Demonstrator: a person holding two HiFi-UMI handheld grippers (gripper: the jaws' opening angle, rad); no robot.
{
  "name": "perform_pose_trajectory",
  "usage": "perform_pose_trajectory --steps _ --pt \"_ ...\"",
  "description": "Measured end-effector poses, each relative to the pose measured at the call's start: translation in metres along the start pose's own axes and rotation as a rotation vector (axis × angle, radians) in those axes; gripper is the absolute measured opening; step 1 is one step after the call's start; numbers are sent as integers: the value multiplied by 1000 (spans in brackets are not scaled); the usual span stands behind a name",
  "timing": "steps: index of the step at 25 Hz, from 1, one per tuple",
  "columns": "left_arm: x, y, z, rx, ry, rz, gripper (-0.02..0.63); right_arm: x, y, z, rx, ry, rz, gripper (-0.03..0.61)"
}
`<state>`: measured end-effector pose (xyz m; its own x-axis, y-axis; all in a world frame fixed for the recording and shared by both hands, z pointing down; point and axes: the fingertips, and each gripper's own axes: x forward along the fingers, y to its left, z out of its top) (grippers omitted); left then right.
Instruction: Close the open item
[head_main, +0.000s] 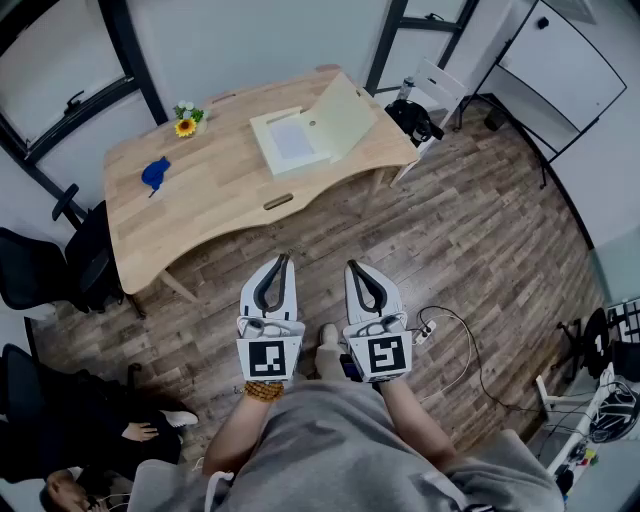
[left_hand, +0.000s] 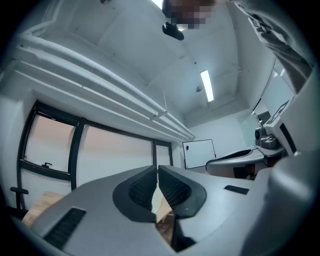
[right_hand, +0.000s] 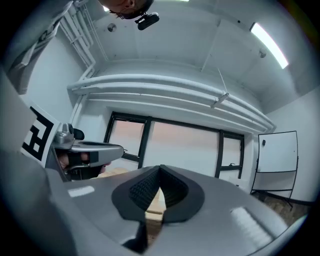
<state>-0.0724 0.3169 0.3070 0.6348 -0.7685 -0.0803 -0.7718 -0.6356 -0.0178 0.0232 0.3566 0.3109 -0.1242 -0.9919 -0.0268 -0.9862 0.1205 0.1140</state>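
**Not yet started: both grippers closed and held back from the open box**

The left gripper (head_main: 282, 260) and the right gripper (head_main: 353, 266) sit side by side close to the person's body, pointing level toward the table (head_main: 200, 205). Each gripper's own view shows its jaws pressed together with nothing between them.

The open item is a pale, flat box (head_main: 290, 140) on the table, ahead of both grippers and well apart from them, roughly in line with the gap between the two. Its lid (head_main: 343, 118) stands raised and tilted away on the right gripper's side, leaving the white inside of the base exposed.

A sunflower (head_main: 185, 125) and a small blue object (head_main: 154, 174) lie far off to the left of the left gripper and seem to play no part.

The task looks to be at its very start, in the approach stage. The next move probably calls for stepping up to the table and bringing a gripper behind the lid's free edge. The right gripper seems better placed, and closed jaws should be enough to push the lid over onto the base.
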Motion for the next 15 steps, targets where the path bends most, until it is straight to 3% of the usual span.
perform_pose_trajectory --steps 15 --pt "105 -40 -29 36 72 13 20 45 -114 -48 127 37 17 12"
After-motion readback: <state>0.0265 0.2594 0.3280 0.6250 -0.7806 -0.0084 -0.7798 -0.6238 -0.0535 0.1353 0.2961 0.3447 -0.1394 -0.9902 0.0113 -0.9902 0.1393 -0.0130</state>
